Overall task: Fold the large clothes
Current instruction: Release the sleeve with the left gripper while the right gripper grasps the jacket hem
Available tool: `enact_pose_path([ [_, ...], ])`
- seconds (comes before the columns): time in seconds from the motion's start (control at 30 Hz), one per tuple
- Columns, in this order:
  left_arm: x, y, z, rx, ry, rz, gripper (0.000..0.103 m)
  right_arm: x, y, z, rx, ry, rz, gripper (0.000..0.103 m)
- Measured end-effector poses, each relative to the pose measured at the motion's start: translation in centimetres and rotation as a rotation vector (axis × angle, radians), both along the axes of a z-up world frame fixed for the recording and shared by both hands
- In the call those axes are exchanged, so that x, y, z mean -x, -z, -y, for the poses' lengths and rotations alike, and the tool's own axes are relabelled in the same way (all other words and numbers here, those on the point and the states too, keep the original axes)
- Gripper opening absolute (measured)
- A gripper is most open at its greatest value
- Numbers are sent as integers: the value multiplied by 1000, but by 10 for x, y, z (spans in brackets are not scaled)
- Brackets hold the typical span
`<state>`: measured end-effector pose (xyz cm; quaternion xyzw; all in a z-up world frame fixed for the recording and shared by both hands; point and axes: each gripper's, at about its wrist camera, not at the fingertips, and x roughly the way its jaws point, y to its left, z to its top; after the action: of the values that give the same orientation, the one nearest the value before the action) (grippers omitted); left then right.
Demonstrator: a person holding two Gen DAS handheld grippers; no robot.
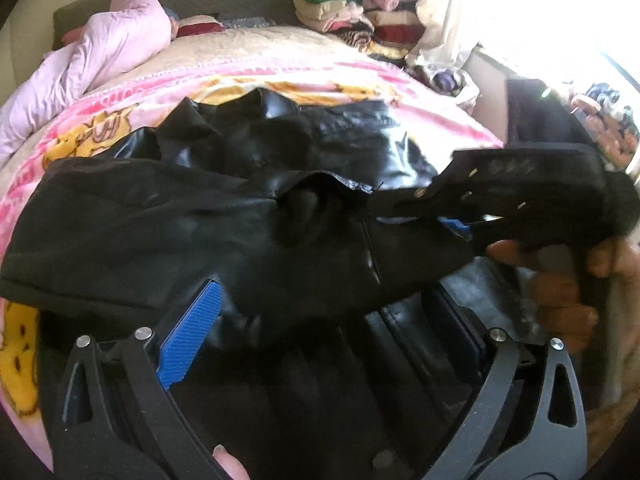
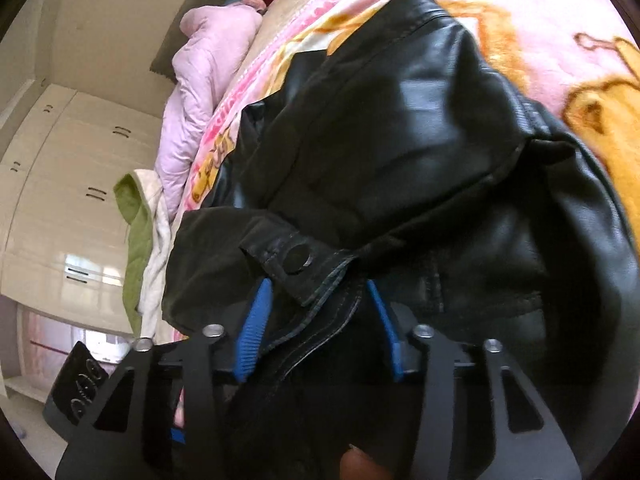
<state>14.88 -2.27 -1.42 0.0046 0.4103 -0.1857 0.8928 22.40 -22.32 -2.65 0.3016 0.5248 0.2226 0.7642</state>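
1. Left wrist view: the black leather jacket [image 1: 224, 216] lay crumpled across the middle of the bed, on the pink cartoon blanket [image 1: 360, 80]. One dark flap was turned over toward 9 o'clock, and the shiny collar end was bunched up toward 12 o'clock. The left hand-held gripper [image 1: 320, 312] hung over the near edge of the jacket at 6 o'clock with its jaws spread wide. One blue pad [image 1: 192, 336] was bare and nothing was pinched between the jaws. The right hand-held gripper [image 1: 448, 216] came in from 3 o'clock and met the jacket's edge near the middle.

2. Right wrist view: the right hand-held gripper [image 2: 316, 328] had a stitched hem with a snap tab [image 2: 296, 258] lying between its blue pads. The jaws stood partly drawn in around that hem, but I could not tell whether the pads pressed it. The rest of the jacket ran up toward 1 o'clock over the blanket.

3. Progress, as I judged it: the fold was at an early to middle stage. The jacket was neither flat nor squared, no neat packet existed, and the sleeves and body needed smoothing and more folds. A pile of folded clothes [image 1: 352, 16] sat at 12 o'clock by the headboard.
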Motion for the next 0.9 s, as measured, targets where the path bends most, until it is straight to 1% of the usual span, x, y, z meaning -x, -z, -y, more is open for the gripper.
enact_pose_path([
  [0.03,2,-4,-7,27,-2,9,93,0,-3,-2,11,-1,17,30],
  [0.07,3,-9,-16,54,-12,24,93,1,-7,-4,23,-5,48,27],
  [0.1,3,-12,-22,69,-24,35,93,2,-11,-7,33,-13,75,25],
  [0.13,4,-19,-34,84,-56,64,93,5,-20,-10,53,-19,122,23],
  [0.2,6,-29,-55,117,-103,115,93,7,-31,-13,74,-24,184,20],
  [0.27,5,-38,-86,206,-162,141,93,9,-47,-16,111,-30,260,18],
  [0.3,5,-40,-96,229,-190,151,93,9,-55,-18,133,-35,301,17],
  [0.33,3,-42,-111,246,-246,168,93,9,-63,-20,150,-39,337,16],
  [0.37,1,-43,-122,248,-296,178,93,8,-75,-21,170,-47,380,15],
  [0.4,-1,-43,-129,245,-330,182,93,6,-83,-21,183,-51,404,15],
  [0.43,-4,-42,-143,243,-397,183,93,5,-94,-21,203,-54,440,14],
  [0.47,-7,-41,-152,247,-442,178,93,3,-99,-23,222,-58,462,14],
  [0.6,-16,-37,-184,297,-588,164,93,-8,-121,-23,307,-49,540,12],
  [0.67,-23,-37,-189,277,-613,158,93,-14,-127,-20,361,-38,565,10],
  [0.73,-31,-36,-187,248,-622,152,93,-19,-126,-19,390,-30,573,9],
  [0.8,-34,-36,-181,238,-617,151,93,-24,-121,-15,415,-15,559,8],
  [0.83,-40,-36,-175,219,-596,136,93,-26,-118,-15,414,-11,548,8],
  [0.9,-50,-35,-166,183,-588,109,93,-31,-112,-13,410,3,521,7],
])
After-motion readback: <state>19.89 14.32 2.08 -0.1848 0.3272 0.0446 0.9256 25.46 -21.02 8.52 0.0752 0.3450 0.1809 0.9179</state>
